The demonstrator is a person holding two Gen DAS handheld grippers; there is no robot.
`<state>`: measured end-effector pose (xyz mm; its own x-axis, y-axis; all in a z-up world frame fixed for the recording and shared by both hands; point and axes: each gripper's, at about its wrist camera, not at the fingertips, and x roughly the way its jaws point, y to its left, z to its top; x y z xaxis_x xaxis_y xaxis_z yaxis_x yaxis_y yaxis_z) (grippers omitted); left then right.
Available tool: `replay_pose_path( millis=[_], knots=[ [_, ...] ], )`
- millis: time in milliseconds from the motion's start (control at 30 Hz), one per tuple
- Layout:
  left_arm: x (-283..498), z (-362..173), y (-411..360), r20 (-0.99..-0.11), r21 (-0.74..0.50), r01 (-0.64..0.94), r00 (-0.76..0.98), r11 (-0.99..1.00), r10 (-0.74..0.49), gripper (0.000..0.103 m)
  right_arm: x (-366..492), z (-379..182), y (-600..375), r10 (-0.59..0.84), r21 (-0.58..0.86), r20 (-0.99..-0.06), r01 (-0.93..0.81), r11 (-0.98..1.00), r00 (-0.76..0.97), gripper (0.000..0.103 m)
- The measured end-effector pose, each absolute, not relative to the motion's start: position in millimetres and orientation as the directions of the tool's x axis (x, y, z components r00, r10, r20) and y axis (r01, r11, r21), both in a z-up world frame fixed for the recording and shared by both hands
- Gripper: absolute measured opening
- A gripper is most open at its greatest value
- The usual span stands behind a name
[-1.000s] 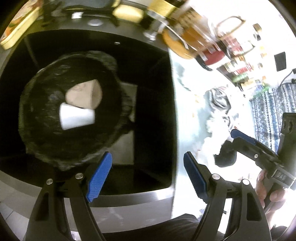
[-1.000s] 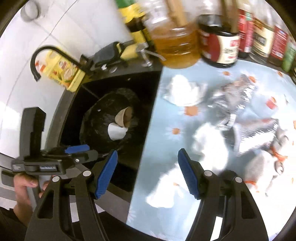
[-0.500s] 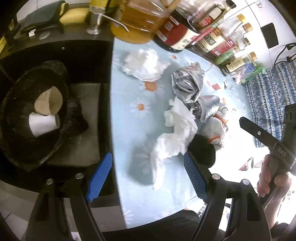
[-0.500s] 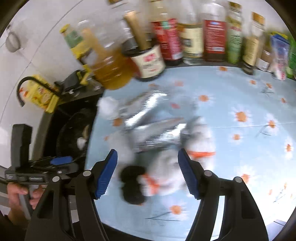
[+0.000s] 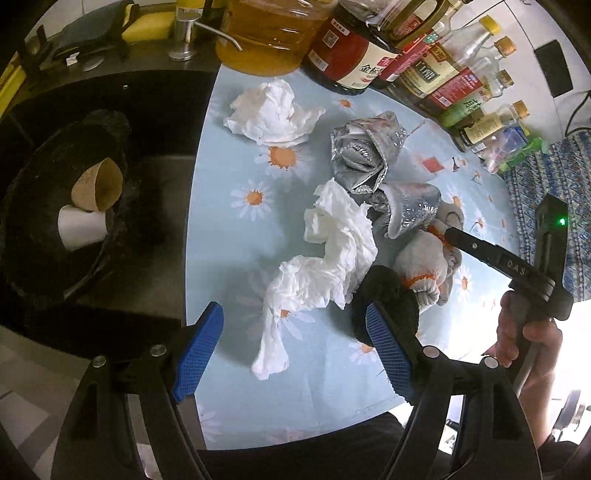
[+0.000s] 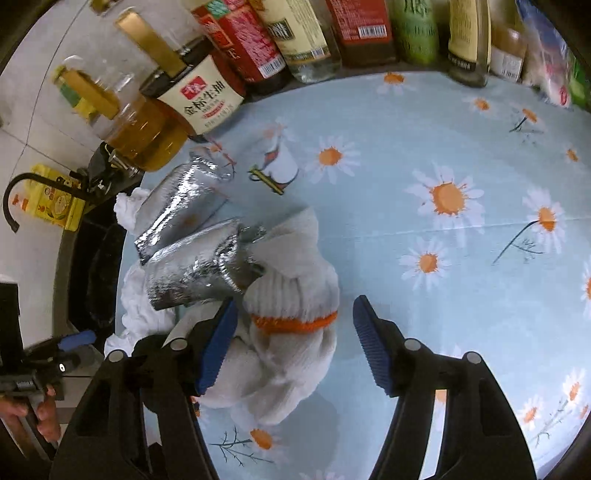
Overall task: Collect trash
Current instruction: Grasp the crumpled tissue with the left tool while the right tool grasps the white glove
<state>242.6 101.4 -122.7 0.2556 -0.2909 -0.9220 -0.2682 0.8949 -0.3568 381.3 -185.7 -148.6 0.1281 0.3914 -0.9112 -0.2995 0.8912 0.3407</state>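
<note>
The table (image 5: 236, 384), under a pale blue daisy-print cloth, fills most of both views, with a dark sink (image 5: 110, 92) at its left edge and a row of bottles (image 6: 295, 33) along the far side. In the sink sits a bin (image 5: 40, 258) lined with black plastic, and in it lie a brown cup (image 5: 99, 182) and a white cup (image 5: 79, 230), touching each other. The trash is spread over the cloth: a long tissue (image 5: 332, 254) crumpled in the middle, a second tissue (image 5: 273, 114) nearer the bottles, and two silver foil bags (image 5: 364, 151) between and to the right of them. A white knit glove (image 6: 291, 295) with an orange cuff lies just beside the lower foil bag, and a black lump (image 5: 388, 295) rests against the long tissue. The left gripper (image 5: 295, 350) hangs over the near end of the long tissue with its blue pads wide apart, holding nothing. The right gripper (image 6: 291, 347) is above the glove, its jaws closing with the glove's cuff between them; the left pad is at the knit, the right pad stands clear, so nothing is clamped yet. A hand (image 5: 524, 332) grasps the right gripper's handle.
</note>
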Motion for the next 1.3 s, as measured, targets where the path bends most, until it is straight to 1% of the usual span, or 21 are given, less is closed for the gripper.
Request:
replay_pose_path(
  millis=[100,233,333,500,700,967,1167,1300],
  knots=[
    [241.5,-123.2,100.2,-0.925,-0.351,-0.292,0.258,0.89,-0.28,0.077,388.1,-159.1,-186.4,0.424,0.386,-0.903,-0.294,0.875,0.076,0.055],
    [241.9,-124.3,96.0,-0.927,-0.346,-0.306,0.258,0.887,-0.272,0.077,391.5,-161.7,-182.9,0.425,0.386,-0.902,-0.308,0.869,0.069,0.035],
    [243.0,-125.4,92.6,-0.927,-0.345,-0.306,0.256,0.887,-0.273,0.077,391.3,-160.5,-183.8,0.438,0.398,-0.897,-0.317,0.861,0.064,0.031],
    [248.7,-125.7,86.6,-0.929,-0.341,-0.297,0.249,0.892,-0.272,0.077,387.8,-152.8,-186.0,0.449,0.403,-0.89,-0.33,0.853,0.073,0.029],
    [260.9,-123.3,79.7,-0.932,-0.328,-0.265,0.25,0.907,-0.264,0.077,382.1,-128.4,-200.5,0.477,0.415,-0.87,-0.334,0.846,0.126,0.029],
    [288.4,-135.4,68.4,-0.941,-0.301,-0.21,0.226,0.93,-0.253,0.077,368.5,-101.1,-221.9,0.498,0.425,-0.849,-0.332,0.842,0.176,0.029],
    [307.8,-153.6,58.9,-0.953,-0.27,-0.196,0.194,0.943,-0.233,0.077,360.2,-95.0,-242.1,0.51,0.445,-0.836,-0.293,0.846,0.203,0.029],
    [314.0,-164.2,60.9,-0.959,-0.256,-0.215,0.183,0.943,-0.218,0.075,355.6,-100.2,-249.5,0.515,0.459,-0.833,-0.27,0.847,0.201,0.029]
  ],
)
